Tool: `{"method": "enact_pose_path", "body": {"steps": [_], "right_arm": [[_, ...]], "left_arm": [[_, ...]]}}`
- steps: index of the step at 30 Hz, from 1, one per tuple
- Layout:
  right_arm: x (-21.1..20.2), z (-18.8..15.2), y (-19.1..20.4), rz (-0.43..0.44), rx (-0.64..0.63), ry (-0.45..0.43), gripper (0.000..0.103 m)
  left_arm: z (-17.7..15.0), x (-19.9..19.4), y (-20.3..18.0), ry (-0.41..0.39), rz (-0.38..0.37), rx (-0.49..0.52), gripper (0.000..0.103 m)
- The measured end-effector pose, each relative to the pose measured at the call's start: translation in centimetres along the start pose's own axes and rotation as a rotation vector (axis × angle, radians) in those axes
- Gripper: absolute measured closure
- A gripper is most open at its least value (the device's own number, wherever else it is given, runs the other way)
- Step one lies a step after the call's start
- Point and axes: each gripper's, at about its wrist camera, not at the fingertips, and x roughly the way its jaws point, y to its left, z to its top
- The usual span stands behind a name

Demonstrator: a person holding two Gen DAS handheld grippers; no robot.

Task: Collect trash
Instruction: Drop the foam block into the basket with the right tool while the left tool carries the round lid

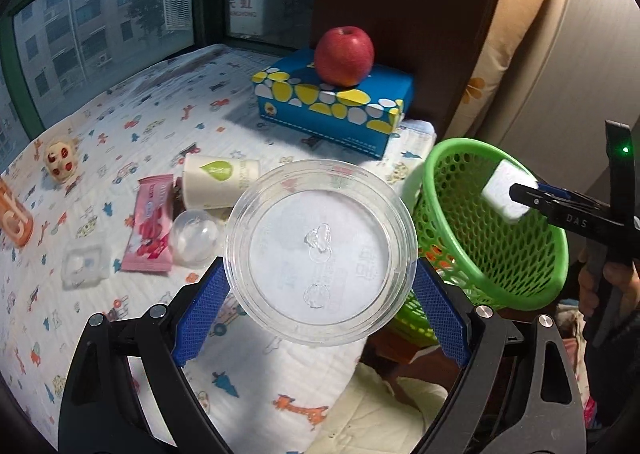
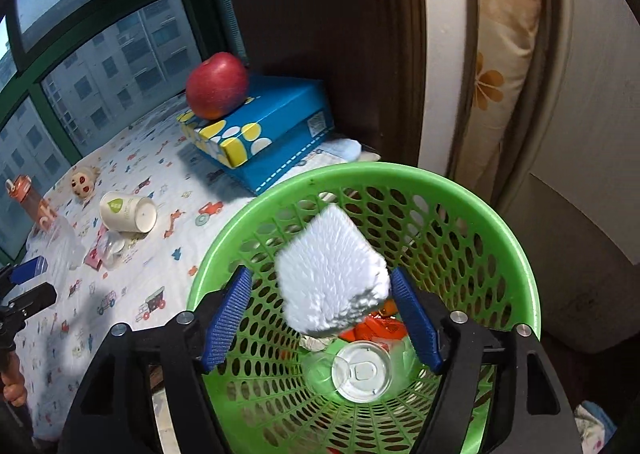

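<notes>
My left gripper [image 1: 320,274] is shut on a clear round plastic lid [image 1: 320,250], held above the patterned bed sheet [image 1: 120,134]. A green mesh basket [image 1: 480,254] stands tilted to its right. In the right wrist view my right gripper [image 2: 318,282] hangs over the basket's [image 2: 360,170] mouth with a white foam block [image 2: 332,274] between its blue pads. A gap shows between the left pad [image 2: 232,306] and the foam. The basket holds a clear cup lid [image 2: 362,370] and orange wrappers [image 2: 376,328]. A paper cup [image 1: 218,182], pink wrapper [image 1: 150,230], clear dome [image 1: 196,238] and blister pack [image 1: 84,262] lie on the sheet.
A red apple [image 1: 344,54] rests on a blue tissue box [image 1: 332,102] at the back by a dark headboard. A doll head [image 1: 60,160] and an orange bottle [image 1: 14,218] sit at the left. Windows run along the far side. A floral pillow [image 2: 496,86] stands at the right.
</notes>
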Motion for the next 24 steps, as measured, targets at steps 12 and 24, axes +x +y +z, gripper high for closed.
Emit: {"method": "enact_pose_path", "body": {"steps": [12,24], "right_arm": [[-3.3,-0.7,-4.6,-0.021,0.089,-0.066,0.026],[-5.8,-1.9,-7.5,-0.021,0.152,-0.108,0.024]], "left_arm": [[2.8,3.1,-7.8,0.031,-0.094,0.122,0.014],[3.3,6.7,-13.9,0.098,-0.168,0.200,0.014]]}}
